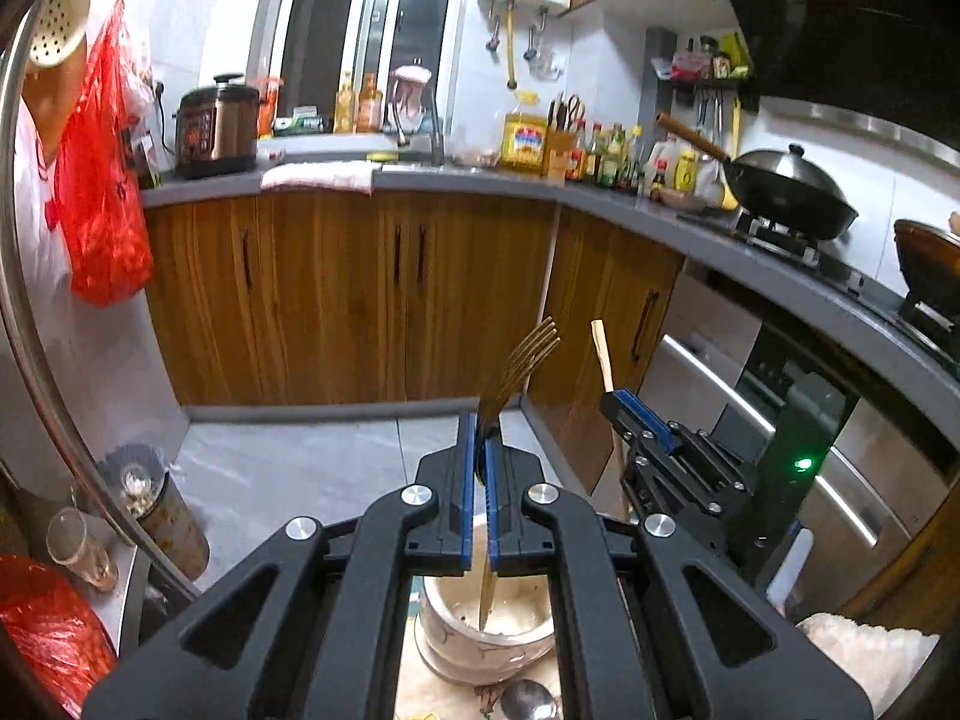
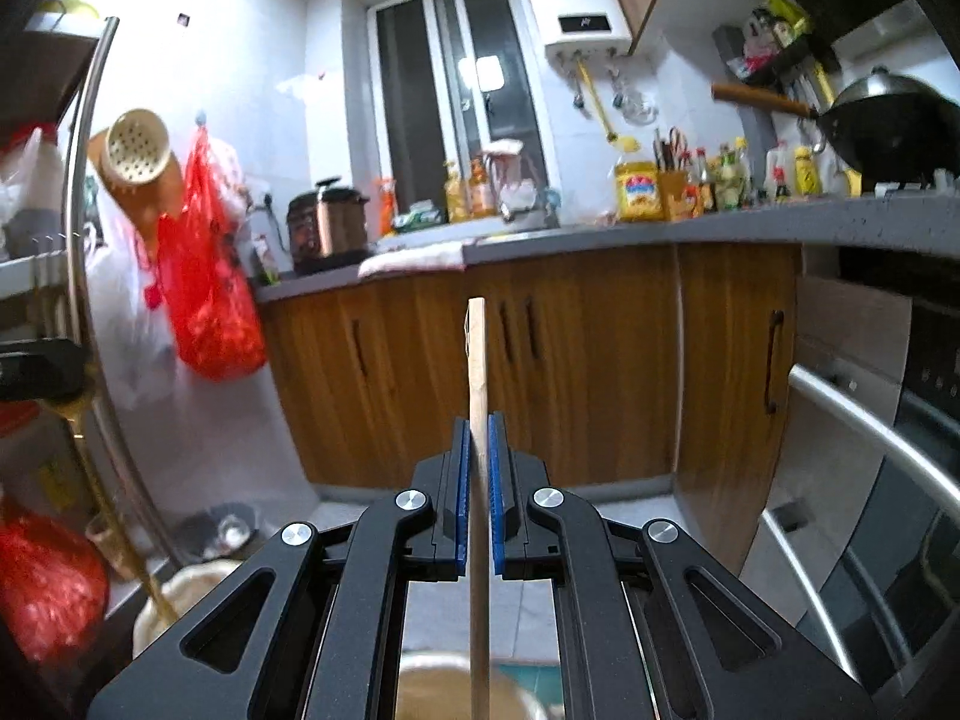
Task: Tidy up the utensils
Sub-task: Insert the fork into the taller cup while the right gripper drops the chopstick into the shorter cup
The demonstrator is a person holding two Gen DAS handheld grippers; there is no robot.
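Observation:
My left gripper [image 1: 478,429] is shut on a gold fork [image 1: 521,363], tines up and tilted right; the fork's handle tip hangs down over a white ceramic holder [image 1: 480,651] below the jaws. My right gripper [image 2: 478,429] is shut on a wooden chopstick [image 2: 477,360] that stands nearly upright. In the left wrist view the right gripper [image 1: 618,405] appears just to the right with the chopstick [image 1: 602,354] sticking up from it. In the right wrist view the fork's gold handle [image 2: 111,516] slants down at the far left toward the holder's rim [image 2: 180,591].
A metal spoon [image 1: 528,702] lies beside the holder on a light cloth. Wooden cabinets [image 1: 336,294] and a grey counter [image 1: 456,177] line the far wall. An oven [image 1: 840,468] stands to the right. A red bag [image 1: 102,180] hangs at left; a chrome rail [image 1: 36,324] curves close by.

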